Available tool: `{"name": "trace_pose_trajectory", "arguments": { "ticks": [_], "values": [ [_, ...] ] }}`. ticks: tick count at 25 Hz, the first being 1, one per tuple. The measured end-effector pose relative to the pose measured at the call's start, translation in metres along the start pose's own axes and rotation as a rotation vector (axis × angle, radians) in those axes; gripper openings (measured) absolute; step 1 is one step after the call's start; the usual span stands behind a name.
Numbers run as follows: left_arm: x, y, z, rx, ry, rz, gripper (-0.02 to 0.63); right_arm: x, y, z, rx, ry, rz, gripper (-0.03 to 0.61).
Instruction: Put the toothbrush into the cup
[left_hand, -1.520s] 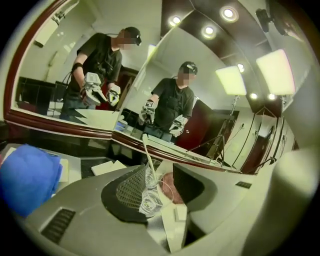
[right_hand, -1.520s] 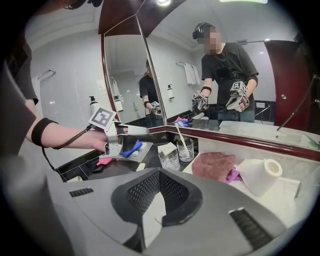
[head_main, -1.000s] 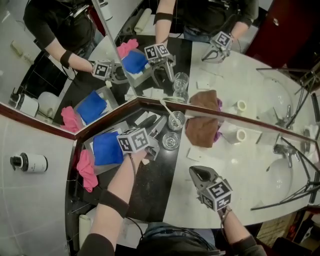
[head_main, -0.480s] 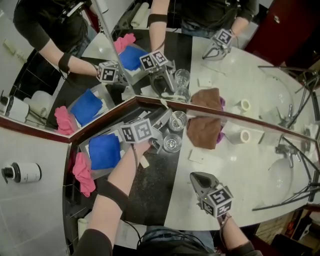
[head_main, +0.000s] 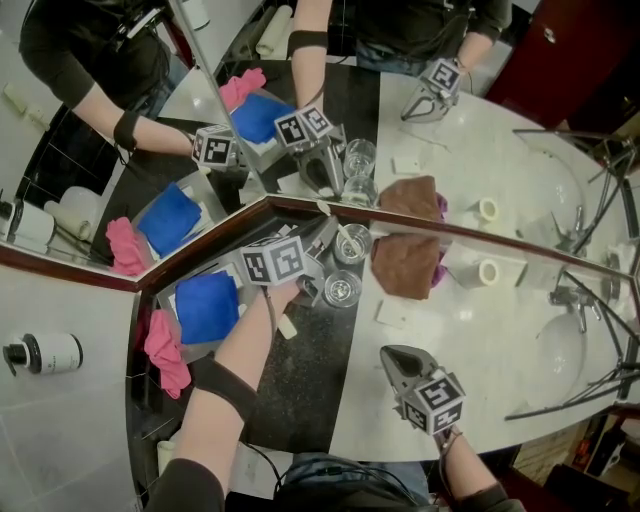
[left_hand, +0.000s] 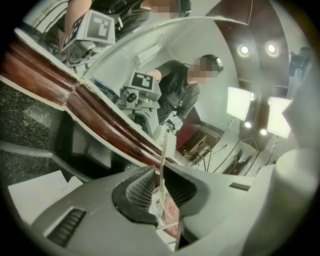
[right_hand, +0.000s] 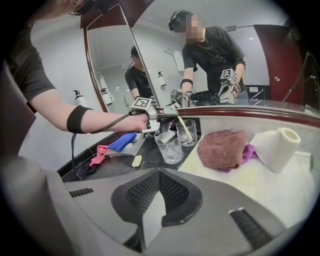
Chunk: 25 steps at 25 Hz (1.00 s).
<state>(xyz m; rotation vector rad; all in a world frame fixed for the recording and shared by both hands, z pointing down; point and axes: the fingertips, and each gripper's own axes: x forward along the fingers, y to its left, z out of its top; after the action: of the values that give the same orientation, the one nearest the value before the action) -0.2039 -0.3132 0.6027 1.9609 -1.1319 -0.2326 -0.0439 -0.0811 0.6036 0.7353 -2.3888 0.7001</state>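
White toothbrush (left_hand: 164, 160): stands upright between the fingers in the left gripper view, with its lower end in the cup (head_main: 362, 240), the glass nearer the mirror (head_main: 480, 150).
Left gripper (head_main: 322, 262): its fingers have just been closing and now pinch the thin handle. Only its own view shows this grasp — in the head view the marker cube (head_main: 272, 262) sits over it.
Right gripper (head_main: 388, 350): fingers pressed together with nothing between them. It is over the pale part of the tabletop (head_main: 470, 330), well apart from both glasses.
Right gripper view: side-on, it shows what the head view flattens — the toothbrush leans in the far cup, its upper end tilted towards the left gripper. A second glass (right_hand: 169, 147) stands just in front on the dark speckled part.
Head view only: the brown towel (head_main: 405, 265) lies just beside the cup, with the toilet roll (head_main: 483, 272) on its far side. The blue cloth (head_main: 207, 305) and pink cloth (head_main: 165, 350) lie on the outer side of the left arm.
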Motion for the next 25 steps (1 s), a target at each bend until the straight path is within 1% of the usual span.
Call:
{"name": "trace_pose_trajectory", "arguments": {
  "ticks": [2,9,14,21,25],
  "values": [
    [0.002,-0.002,0.001,0.008,0.001,-0.005,0.028,-0.001,-0.003,-0.001,0.003,0.0,-0.005,0.021],
    [0.001,-0.004,0.002,0.013,-0.012,0.001,0.023,-0.004,-0.004,-0.002,0.011,-0.003,0.0,0.021],
    [-0.003,-0.007,0.01,0.02,-0.031,0.005,0.023,-0.007,-0.004,-0.002,0.021,-0.008,-0.001,0.021],
    [-0.017,-0.02,0.027,0.038,-0.06,0.016,0.023,-0.014,-0.003,0.005,0.012,-0.03,-0.004,0.023],
    [-0.03,-0.037,0.041,0.066,-0.087,0.026,0.022,-0.023,-0.004,0.01,0.007,-0.045,-0.003,0.021]
  ]
}}
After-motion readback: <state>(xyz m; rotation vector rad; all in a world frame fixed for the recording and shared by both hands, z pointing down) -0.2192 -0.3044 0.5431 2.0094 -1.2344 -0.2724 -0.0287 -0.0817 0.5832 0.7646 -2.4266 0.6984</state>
